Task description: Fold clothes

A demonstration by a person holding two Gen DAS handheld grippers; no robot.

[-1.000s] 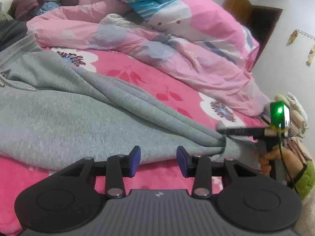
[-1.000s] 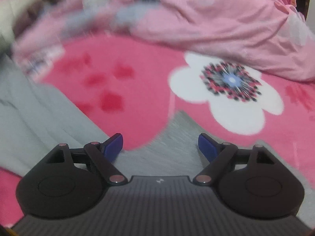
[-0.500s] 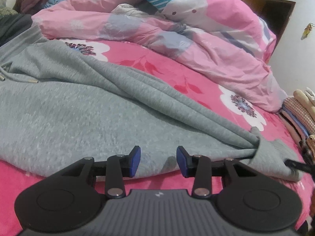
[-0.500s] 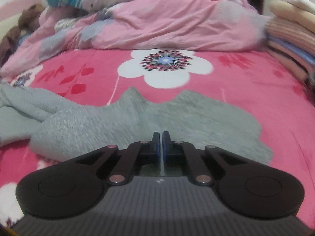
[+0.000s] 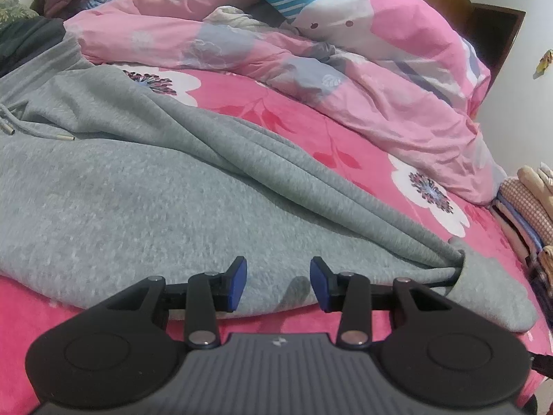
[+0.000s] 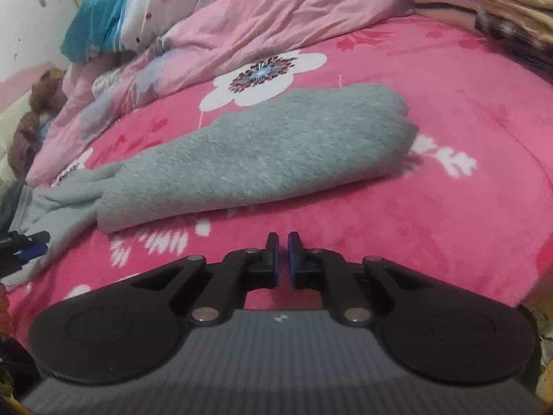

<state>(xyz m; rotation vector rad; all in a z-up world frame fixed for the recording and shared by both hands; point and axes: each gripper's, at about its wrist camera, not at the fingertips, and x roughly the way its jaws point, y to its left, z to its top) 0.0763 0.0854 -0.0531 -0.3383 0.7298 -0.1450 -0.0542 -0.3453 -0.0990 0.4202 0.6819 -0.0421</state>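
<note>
One pair of grey sweatpants [image 5: 145,207] on the bed, with two drawstring tips [image 5: 67,137] showing near the waistband. Two grippers in all: left gripper [image 5: 278,283] and right gripper [image 6: 282,259], each with two blue-padded fingers. One pink floral bedsheet [image 6: 449,186]; three large white flowers countable on it in the left wrist view. One crumpled pink duvet [image 5: 345,79]. One teal pillow [image 6: 93,31]. One stack of folded clothes [image 5: 528,214] at the bed edge; layers too blurred to count.

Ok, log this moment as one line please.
task: fold clothes | grey sweatpants: spread on bed | left tongs: open over hem, empty | right tongs: nearly shut, empty, short of pant leg
</note>
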